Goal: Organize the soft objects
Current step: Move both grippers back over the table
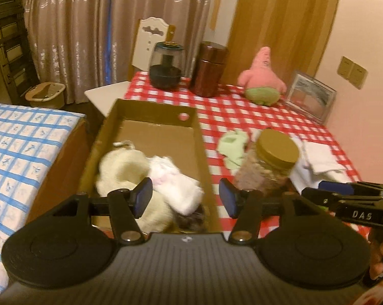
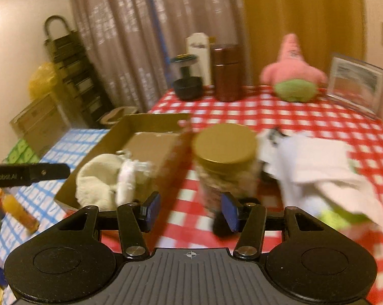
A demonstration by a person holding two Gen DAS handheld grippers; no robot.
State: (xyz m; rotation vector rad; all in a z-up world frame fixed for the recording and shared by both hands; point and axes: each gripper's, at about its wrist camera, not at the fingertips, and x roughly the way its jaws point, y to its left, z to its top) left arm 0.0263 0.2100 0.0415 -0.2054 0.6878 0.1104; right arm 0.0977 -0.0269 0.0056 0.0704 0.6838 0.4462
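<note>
Your desk [image 1: 242, 106] wears a red-and-white checked cloth. On it you have a cardboard box [image 1: 201, 137] at the left edge, a gold-lidded jar [image 1: 270, 160] just right of the box, white folded cloths [image 1: 318, 160], a pale green cloth [image 1: 232, 145], and along the far side a dark glass jar [image 1: 166, 66], a brown canister [image 1: 210, 68], a pink plush star [image 1: 262, 78] and a picture frame [image 1: 310, 96].

Dim warm indoor light, motion blur, fisheye edge distortion
</note>
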